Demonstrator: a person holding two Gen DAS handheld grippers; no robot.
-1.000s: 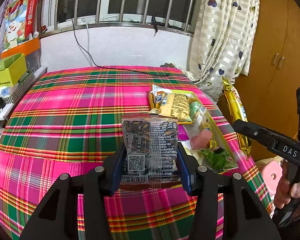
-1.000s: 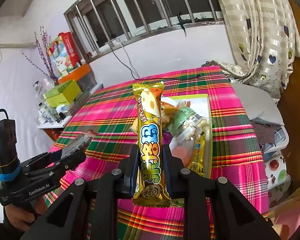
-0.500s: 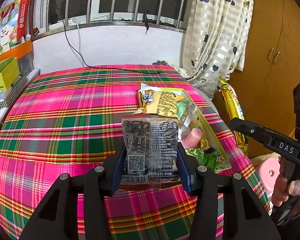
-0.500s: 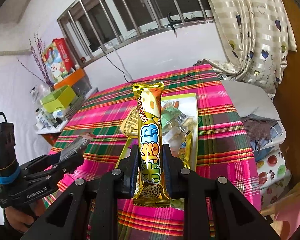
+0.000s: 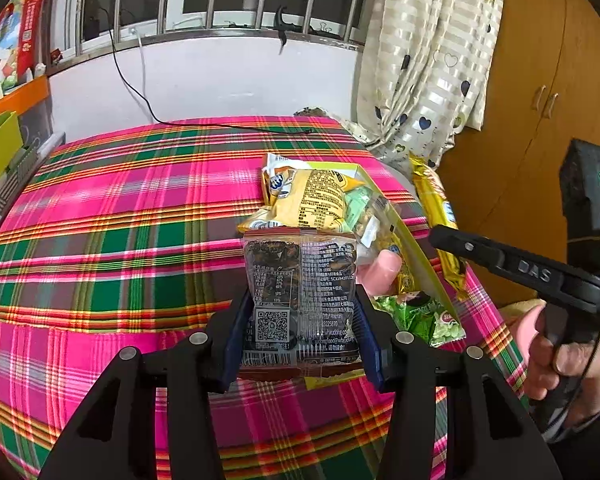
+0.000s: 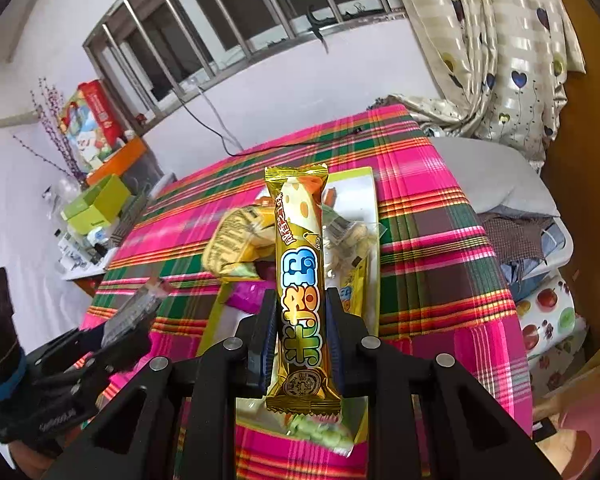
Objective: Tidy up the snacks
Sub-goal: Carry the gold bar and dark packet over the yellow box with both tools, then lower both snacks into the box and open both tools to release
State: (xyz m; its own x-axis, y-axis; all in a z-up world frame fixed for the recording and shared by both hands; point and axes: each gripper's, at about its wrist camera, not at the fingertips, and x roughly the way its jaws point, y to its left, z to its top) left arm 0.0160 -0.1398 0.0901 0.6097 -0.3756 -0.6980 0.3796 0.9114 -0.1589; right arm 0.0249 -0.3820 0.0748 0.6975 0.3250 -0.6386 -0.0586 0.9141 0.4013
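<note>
My left gripper (image 5: 302,312) is shut on a dark clear snack packet (image 5: 302,296) with a QR code, held upright just left of a yellow-green tray (image 5: 416,248). The tray lies on the plaid tablecloth (image 5: 120,240) and holds a yellow bag (image 5: 312,196), a pink piece and green packets. My right gripper (image 6: 300,320) is shut on a long gold snack bar (image 6: 300,280), standing upright over the same tray (image 6: 370,216). In the left wrist view the right gripper (image 5: 432,236) and its gold bar (image 5: 436,208) show at the tray's right side.
A black cable (image 5: 140,96) runs along the table's far edge below a barred window. Green boxes (image 6: 96,204) and small items sit on a shelf at the left. A heart-print curtain (image 5: 420,60) and a wooden cabinet (image 5: 540,80) stand at the right. A person's hand (image 5: 568,360) grips the right tool.
Both grippers have moved lower and closer to the tray, each still holding its snack. The tray sits nearer and more central in both views.
</note>
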